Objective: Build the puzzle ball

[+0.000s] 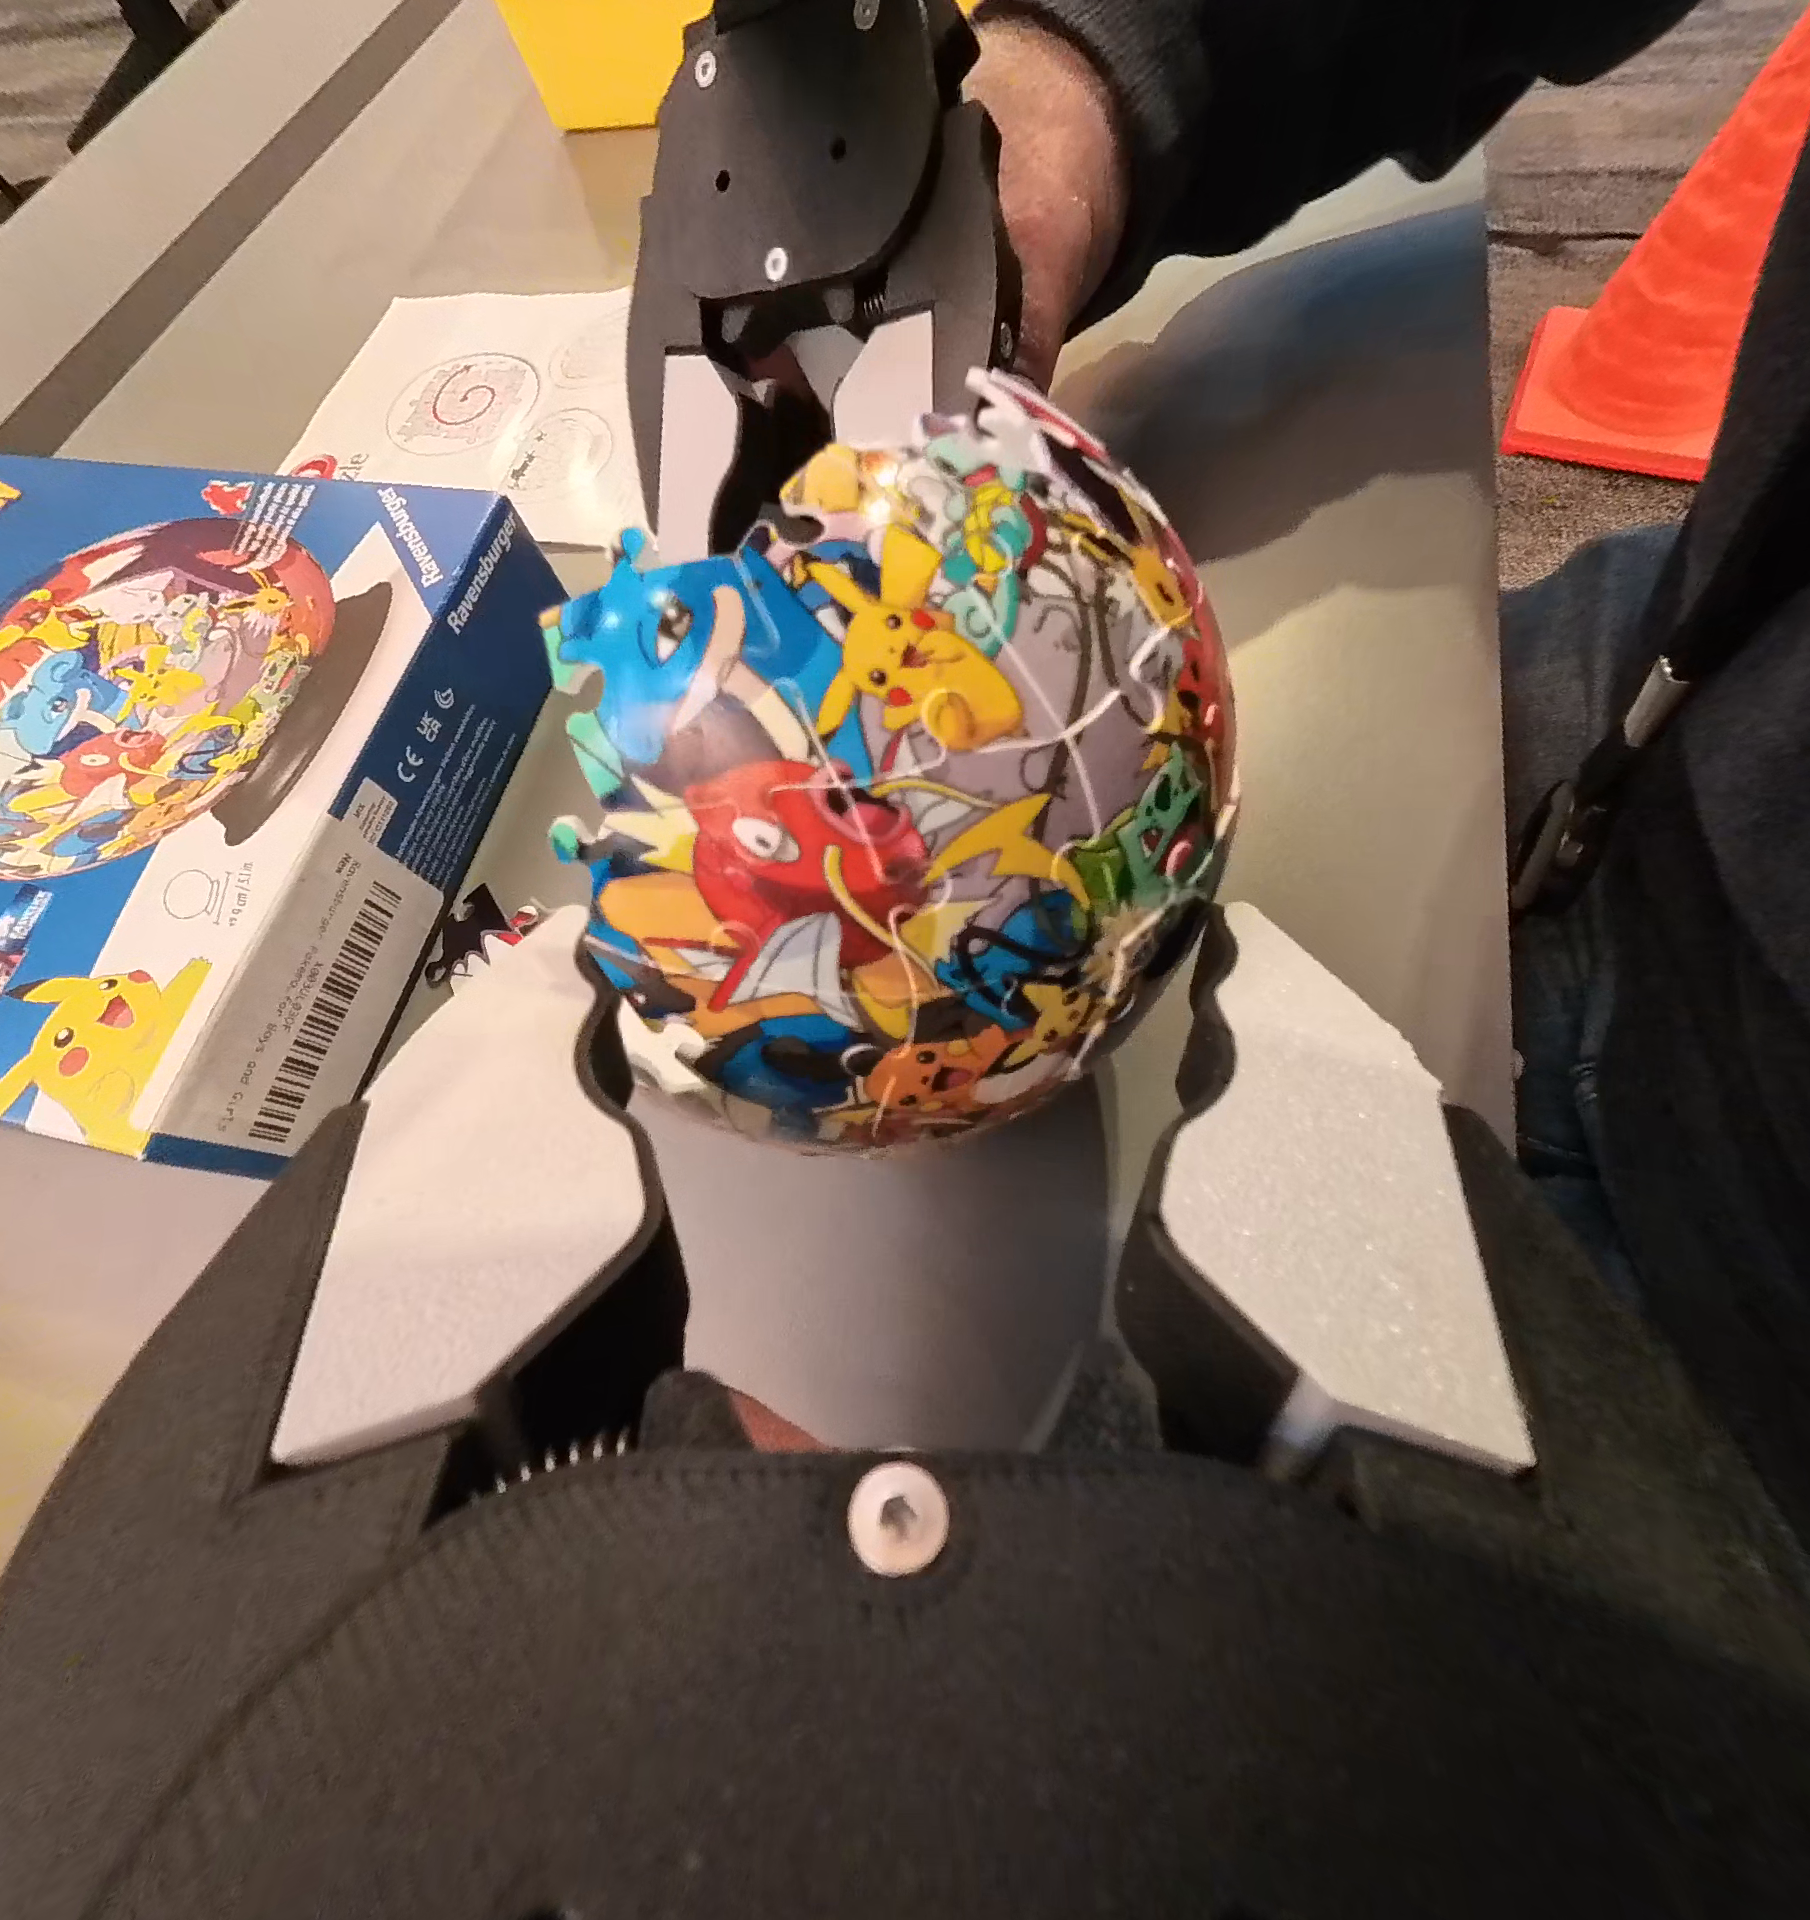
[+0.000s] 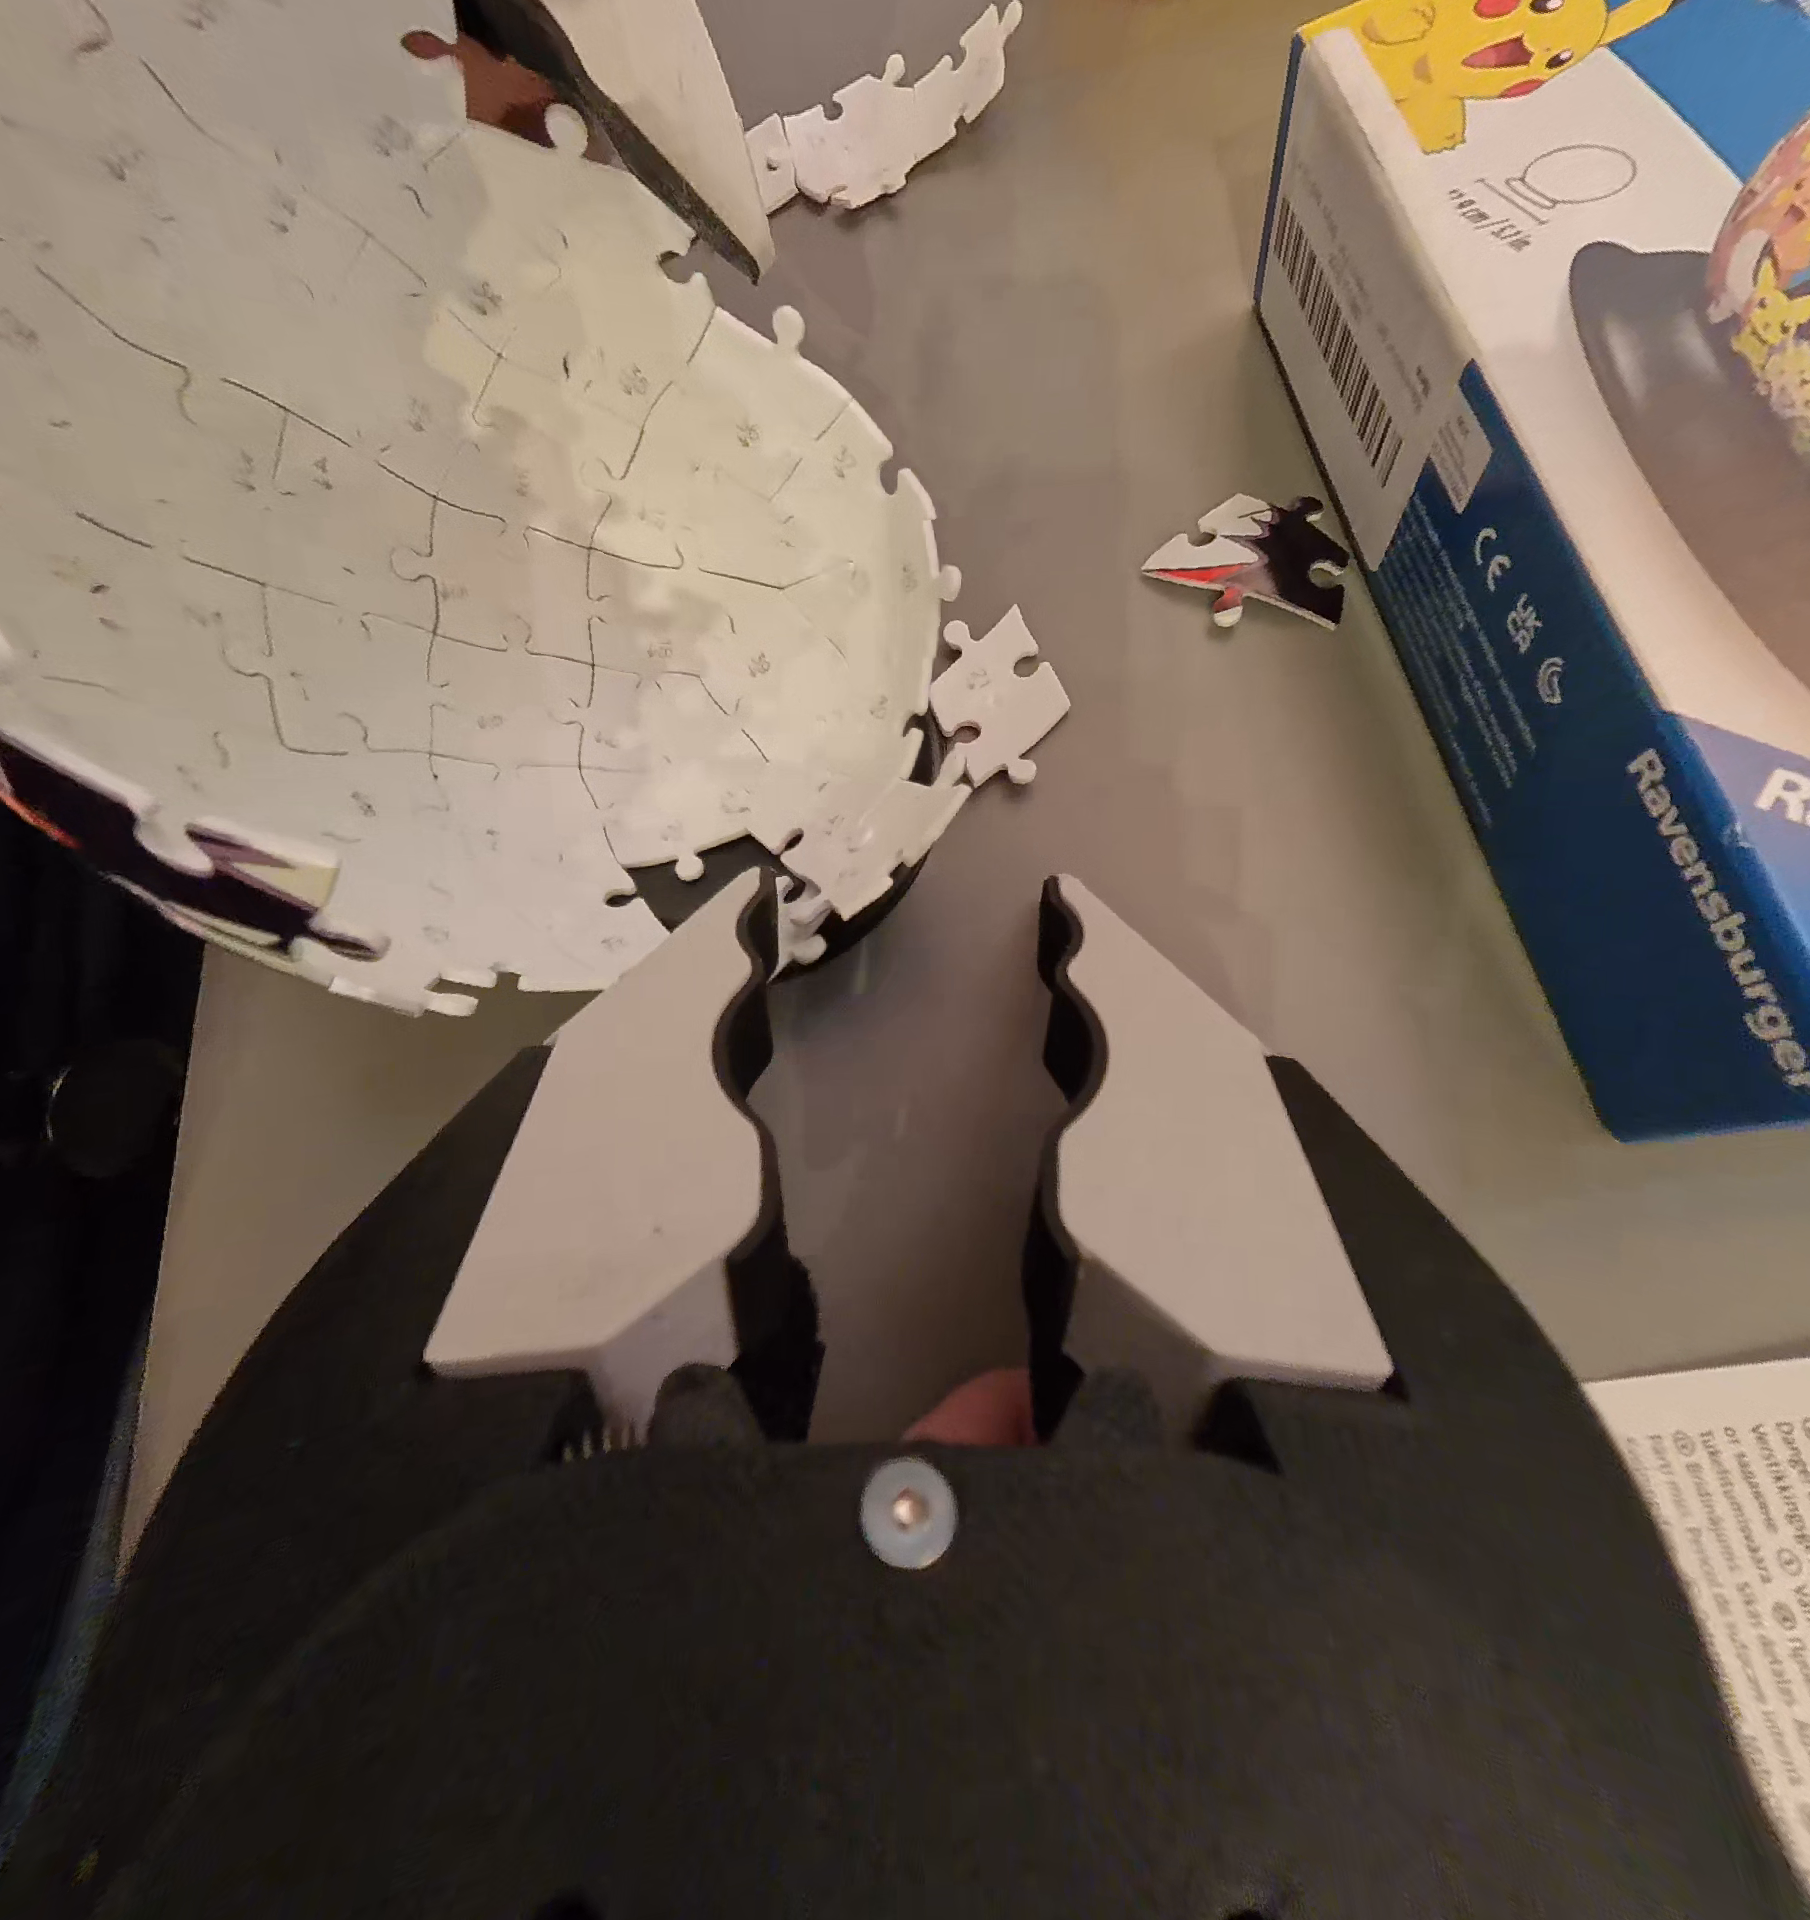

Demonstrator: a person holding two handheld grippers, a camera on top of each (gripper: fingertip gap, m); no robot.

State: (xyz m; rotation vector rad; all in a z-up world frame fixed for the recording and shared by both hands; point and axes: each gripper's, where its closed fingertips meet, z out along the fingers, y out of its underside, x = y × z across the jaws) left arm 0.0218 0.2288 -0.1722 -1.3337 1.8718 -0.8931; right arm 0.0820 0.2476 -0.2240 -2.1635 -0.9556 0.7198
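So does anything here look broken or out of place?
Nothing is broken. The puzzle ball is only part built, with a jagged open rim, and loose pieces lie scattered on the table beside the box.

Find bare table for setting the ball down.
Free: bare table between right tongs and box, below the loose dark piece; also between the white piece strip and box. Crowded: beside the puzzle ball rim, where a white piece lies.

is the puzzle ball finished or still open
Still open. The puzzle ball shows its hollow white inside past a jagged rim, and loose pieces lie on the table.
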